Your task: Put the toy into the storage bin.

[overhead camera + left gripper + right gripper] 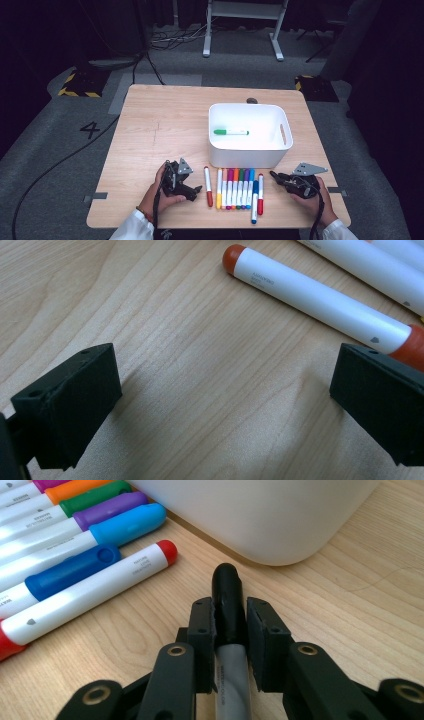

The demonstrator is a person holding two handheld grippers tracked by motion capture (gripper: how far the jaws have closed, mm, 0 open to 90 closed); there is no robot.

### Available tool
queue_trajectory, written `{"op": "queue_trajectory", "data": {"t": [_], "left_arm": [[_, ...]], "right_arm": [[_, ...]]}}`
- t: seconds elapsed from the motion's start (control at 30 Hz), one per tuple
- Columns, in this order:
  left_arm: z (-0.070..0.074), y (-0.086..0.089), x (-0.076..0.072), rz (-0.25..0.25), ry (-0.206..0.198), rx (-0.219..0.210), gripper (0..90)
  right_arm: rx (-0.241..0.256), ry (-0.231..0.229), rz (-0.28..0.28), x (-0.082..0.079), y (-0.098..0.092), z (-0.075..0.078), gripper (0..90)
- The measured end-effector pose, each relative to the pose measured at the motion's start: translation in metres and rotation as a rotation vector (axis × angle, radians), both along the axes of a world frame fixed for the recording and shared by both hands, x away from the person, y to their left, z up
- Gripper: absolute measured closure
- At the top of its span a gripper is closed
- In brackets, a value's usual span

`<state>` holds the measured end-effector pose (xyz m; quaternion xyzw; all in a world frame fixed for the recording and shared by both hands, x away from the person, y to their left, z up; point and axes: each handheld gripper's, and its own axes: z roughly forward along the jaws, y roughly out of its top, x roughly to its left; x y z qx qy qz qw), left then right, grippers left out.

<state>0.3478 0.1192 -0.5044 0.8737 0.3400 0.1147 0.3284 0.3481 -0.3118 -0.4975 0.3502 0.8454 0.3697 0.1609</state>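
Black-capped marker (228, 605), cap forward along right hand-held gripper (229, 625)

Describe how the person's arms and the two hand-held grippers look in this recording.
Both forearms wear white sleeves; a thin band circles the left wrist. The left hand-held gripper and right hand-held gripper are black, each topped by a grey three-cornered plate and trailing a dark cable. Up close, the jaws are blocky matte black with small screw holes, on linkage arms with brass-coloured pivots.
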Motion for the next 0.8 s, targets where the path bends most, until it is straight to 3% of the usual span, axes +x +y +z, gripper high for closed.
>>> {"op": "queue_trajectory", "data": {"t": [0.17, 0.37, 0.57, 0.8], "left_arm": [[0.0, 0.0, 0.0, 0.0, 0.0, 0.0, 0.1], [0.0, 0.0, 0.0, 0.0, 0.0, 0.0, 0.1], [0.0, 0.0, 0.0, 0.0, 0.0, 0.0, 0.1], [0.0, 0.0, 0.0, 0.0, 0.0, 0.0, 0.1]], "right_arm": [[0.04, 0.0, 0.021, -0.002, -0.006, 0.003, 74.4], [0.123, -0.067, 0.028, -0.008, -0.013, 0.021, 74.5], [0.146, -0.131, 0.047, -0.017, -0.018, 0.041, 74.5], [0.222, -0.206, 0.078, -0.025, -0.024, 0.071, 74.5]]}}
